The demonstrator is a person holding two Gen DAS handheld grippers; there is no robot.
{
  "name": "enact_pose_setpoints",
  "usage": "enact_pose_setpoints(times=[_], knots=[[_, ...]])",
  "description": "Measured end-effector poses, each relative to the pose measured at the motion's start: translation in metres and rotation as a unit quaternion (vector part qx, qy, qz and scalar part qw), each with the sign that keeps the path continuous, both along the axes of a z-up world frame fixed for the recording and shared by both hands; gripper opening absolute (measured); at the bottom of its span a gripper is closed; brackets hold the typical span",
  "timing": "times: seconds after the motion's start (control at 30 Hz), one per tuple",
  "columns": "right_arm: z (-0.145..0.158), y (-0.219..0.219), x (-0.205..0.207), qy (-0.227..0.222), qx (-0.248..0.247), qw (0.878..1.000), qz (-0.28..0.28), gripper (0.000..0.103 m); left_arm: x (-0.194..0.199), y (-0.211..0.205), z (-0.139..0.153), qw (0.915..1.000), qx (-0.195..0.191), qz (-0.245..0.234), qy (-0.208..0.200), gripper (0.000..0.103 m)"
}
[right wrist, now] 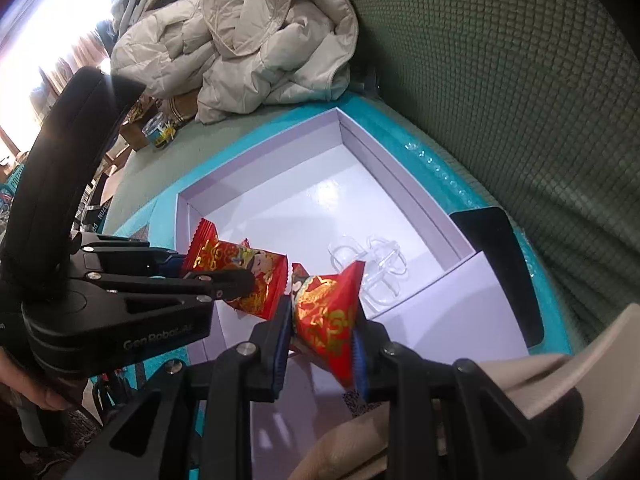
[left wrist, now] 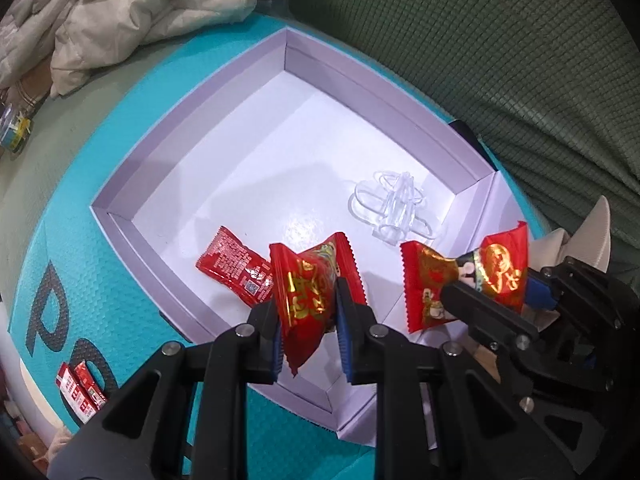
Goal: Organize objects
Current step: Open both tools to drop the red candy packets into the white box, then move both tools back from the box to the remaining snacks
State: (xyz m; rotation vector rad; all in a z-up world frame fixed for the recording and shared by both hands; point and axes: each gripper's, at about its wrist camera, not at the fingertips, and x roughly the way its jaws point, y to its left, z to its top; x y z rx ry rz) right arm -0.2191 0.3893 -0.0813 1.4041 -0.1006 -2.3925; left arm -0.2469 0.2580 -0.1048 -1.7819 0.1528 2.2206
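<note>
Left tongs (left wrist: 308, 312): clamped on a red snack packet (left wrist: 316, 292), held over the box's near edge.
Right tongs (right wrist: 320, 344): pinching a second red packet (right wrist: 328, 320) (also above the near rim).
Box (left wrist: 224, 92): already holds one red packet (left wrist: 236, 266) and a clear plastic clip (left wrist: 394, 208).
Mat outside the box: two small red packets (left wrist: 80, 392) lie loose.
Progress: roughly midway; both held packets not yet dropped in.
</note>
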Motion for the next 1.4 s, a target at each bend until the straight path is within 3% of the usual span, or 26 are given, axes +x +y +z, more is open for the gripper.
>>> enact_pose_setpoints(times=[0.47,0.73,0.97,1.4], knots=[[-0.008,-0.007,0.0,-0.008,-0.003,1.0,0.011,0.027,0.002,-0.004,-0.021,0.9995,-0.001,0.006,-0.031,0.02],[-0.01,-0.011,-0.003,-0.027,0.006,1.0,0.011,0.028,0.004,-0.01,-0.019,0.9995,-0.002,0.016,-0.029,0.021],[-0.01,-0.019,-0.001,-0.03,0.045,0.999,0.006,0.048,0.007,-0.018,-0.02,0.9987,-0.018,0.032,-0.034,0.022],[0.0,-0.024,-0.001,-0.023,0.064,0.998,0.004,0.048,0.017,-0.031,-0.007,0.9986,0.002,0.051,-0.012,0.024]])
